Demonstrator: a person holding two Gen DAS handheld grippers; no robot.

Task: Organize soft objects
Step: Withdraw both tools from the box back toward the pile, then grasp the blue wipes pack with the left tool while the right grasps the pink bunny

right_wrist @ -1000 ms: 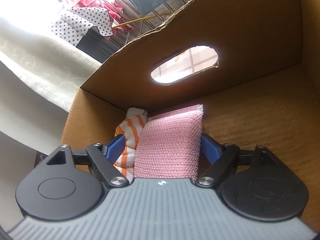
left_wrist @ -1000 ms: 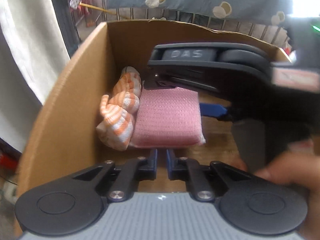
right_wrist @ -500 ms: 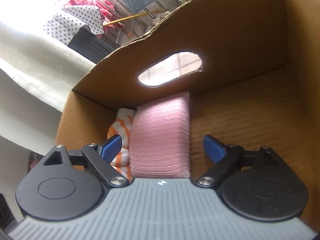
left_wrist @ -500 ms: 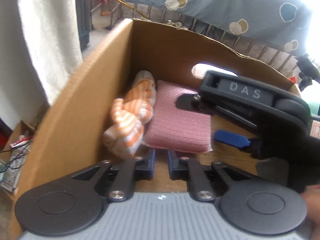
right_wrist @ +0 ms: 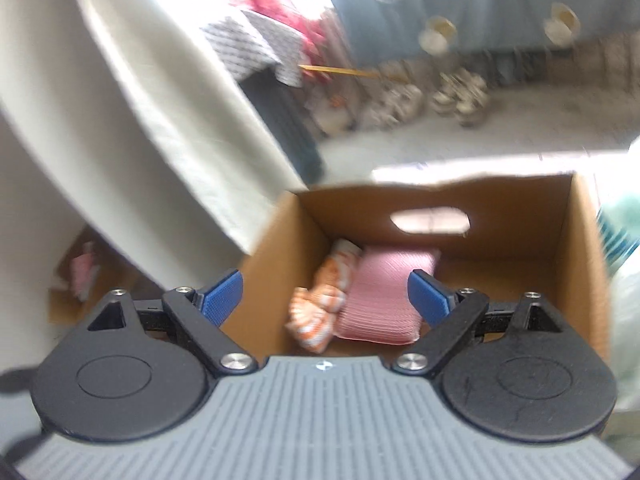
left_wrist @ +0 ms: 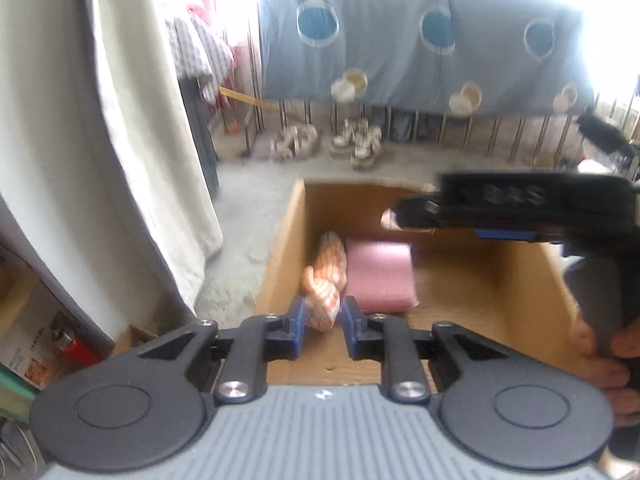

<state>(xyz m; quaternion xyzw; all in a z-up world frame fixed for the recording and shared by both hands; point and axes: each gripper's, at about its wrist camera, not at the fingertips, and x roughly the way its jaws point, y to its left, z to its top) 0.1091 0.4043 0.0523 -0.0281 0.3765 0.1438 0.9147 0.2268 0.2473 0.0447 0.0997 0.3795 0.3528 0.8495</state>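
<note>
Both grippers have been lifted out of the cardboard box since a second ago, so that the floor beyond its rim is now taken in by both wrist views, and the pink sponge once bracketed by the right gripper has been left lying flat on the box floor. That gripper is seen tilted downward above the near edge of the box, its blue fingers spread wide with nothing between them; in the left wrist view it is seen side-on at 2 o'clock, above the box's far right part, its grey handle wrapped by the person's right hand at 4 o'clock. The left gripper is angled down from the near side; its jaws have just been opening and are parted by a narrow gap, with nothing pinched between them. The orange-and-white striped cloth, bundled up, is seen through that gap, resting against the box's left wall, with the sponge touching its right side. A pale curtain is hung at 9 o'clock, a blue blanket with dots at 12 o'clock. Much of the right wrist view is blurred.
</note>
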